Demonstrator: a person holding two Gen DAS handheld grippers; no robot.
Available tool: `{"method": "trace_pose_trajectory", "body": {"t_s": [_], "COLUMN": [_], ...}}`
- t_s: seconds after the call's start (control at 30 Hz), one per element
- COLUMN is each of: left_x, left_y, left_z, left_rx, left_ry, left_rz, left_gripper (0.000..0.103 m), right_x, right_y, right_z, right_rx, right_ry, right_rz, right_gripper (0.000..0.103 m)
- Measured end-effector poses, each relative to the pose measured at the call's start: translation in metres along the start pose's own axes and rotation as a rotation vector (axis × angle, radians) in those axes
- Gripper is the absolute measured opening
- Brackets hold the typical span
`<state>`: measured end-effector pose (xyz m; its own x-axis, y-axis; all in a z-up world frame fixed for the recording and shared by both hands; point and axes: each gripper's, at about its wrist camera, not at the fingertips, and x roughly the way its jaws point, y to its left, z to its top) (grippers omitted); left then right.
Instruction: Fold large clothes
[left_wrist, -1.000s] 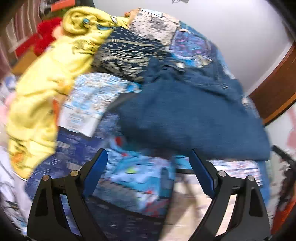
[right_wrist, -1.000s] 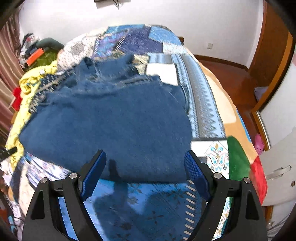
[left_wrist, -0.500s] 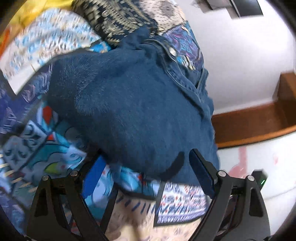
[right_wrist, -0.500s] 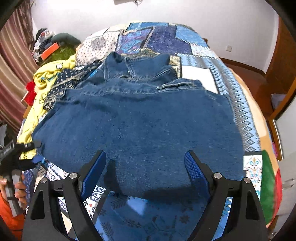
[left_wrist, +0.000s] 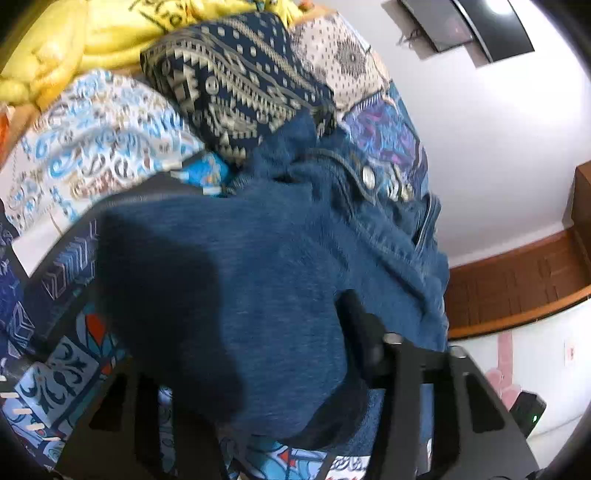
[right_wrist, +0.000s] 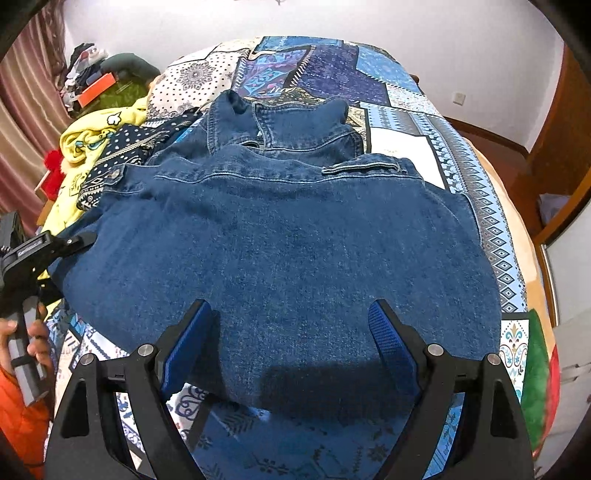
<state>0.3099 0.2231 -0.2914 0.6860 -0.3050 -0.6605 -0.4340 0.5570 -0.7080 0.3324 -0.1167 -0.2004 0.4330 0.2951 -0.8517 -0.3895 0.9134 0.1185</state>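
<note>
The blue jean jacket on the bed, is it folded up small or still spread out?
Mostly spread out. The denim jacket lies wide and flat across the patchwork bedspread, collar at the far end; only its top part looks doubled over.

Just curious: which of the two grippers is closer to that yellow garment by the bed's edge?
Left. The left gripper grips the denim jacket beside the yellow garment; the right gripper hovers over the jacket's near hem.

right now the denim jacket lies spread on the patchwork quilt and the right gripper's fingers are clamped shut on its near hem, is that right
Not quite. The denim jacket does lie spread on the patchwork quilt, but the right gripper is not clamped on the hem: in the right wrist view its blue fingers stand wide apart over the near edge, and the cloth is not pinched between them.
</note>
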Motion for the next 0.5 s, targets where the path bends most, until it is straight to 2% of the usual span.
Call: {"method": "trace_pose_trajectory", "body": {"t_s": [0.13,0.33,0.5], "left_x": [-0.011,-0.046,-0.091], "left_y": [-0.009,-0.055,-0.086], "left_z": [0.012,0.021,0.022], "left_rx": [0.003,0.113,0.187], "left_ry": [-0.016,-0.100,-0.243], "left_rz": [-0.058,-0.122,-0.134], "left_gripper": [0.031,0.025,0.023], "right_x": [-0.005,-0.016,-0.026], "right_y": [0.007,0.026,0.056], "right_z": [0.003,0.017,0.032], "right_rx": [-0.010,-0.033,-0.093], "right_ry": [-0.004,-0.035,-0.092], "right_rz": [0.013,0.035,0.082], "right_gripper": [0.085,0.085,0.085]}}
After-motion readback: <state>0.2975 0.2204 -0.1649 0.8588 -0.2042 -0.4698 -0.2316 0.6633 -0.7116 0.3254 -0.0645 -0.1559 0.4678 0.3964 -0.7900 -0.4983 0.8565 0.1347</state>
